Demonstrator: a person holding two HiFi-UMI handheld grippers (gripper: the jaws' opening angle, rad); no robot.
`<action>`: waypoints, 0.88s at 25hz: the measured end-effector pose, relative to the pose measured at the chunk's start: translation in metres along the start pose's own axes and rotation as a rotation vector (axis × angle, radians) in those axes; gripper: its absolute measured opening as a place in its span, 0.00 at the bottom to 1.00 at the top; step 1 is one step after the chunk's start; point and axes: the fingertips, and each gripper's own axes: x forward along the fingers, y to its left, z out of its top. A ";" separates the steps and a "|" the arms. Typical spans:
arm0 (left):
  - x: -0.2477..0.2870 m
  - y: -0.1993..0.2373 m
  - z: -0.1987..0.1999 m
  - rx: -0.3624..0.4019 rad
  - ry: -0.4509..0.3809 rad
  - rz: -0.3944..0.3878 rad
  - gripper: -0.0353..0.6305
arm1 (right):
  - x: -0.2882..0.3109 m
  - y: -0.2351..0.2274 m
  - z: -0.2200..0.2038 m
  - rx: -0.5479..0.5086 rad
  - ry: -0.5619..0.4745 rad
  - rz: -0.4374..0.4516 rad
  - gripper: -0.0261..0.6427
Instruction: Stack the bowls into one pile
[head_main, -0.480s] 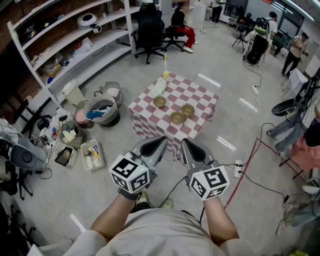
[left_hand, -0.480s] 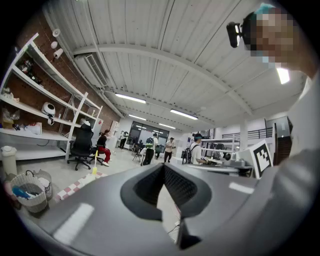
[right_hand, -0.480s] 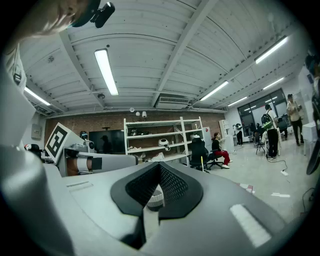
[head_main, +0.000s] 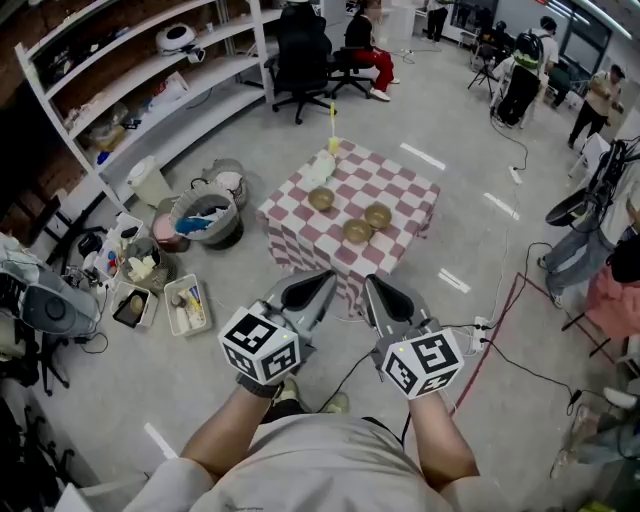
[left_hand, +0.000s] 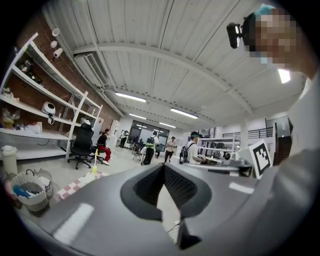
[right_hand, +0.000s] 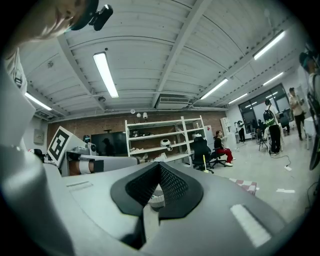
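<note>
Both tools held near the body, well short of the bench (head_main: 400, 190). Left tool (head_main: 324, 279) jaws closed on nothing; right tool (head_main: 372, 284) likewise closed and empty. Bowls sit apart on the checkered cloth, none stacked: far-left bowl (head_main: 321, 199), right bowl (head_main: 377, 215), near bowl (head_main: 357, 232). Likely risks: reaching in with jaws closed would shove a bowl rather than take it. A rim pinch may slip or tip the bowl. The near bowl lies towards the bench edge and could slide off. Count: three bowls, two tools, one bench.
</note>
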 end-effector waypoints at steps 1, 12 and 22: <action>0.000 0.001 -0.002 0.000 0.004 0.005 0.06 | -0.001 -0.001 -0.002 0.014 -0.004 0.005 0.05; -0.010 0.048 -0.022 -0.021 0.038 0.099 0.06 | 0.024 -0.017 -0.028 0.111 0.019 0.019 0.05; 0.033 0.119 -0.022 -0.024 0.055 0.056 0.06 | 0.096 -0.048 -0.038 0.114 0.060 -0.053 0.05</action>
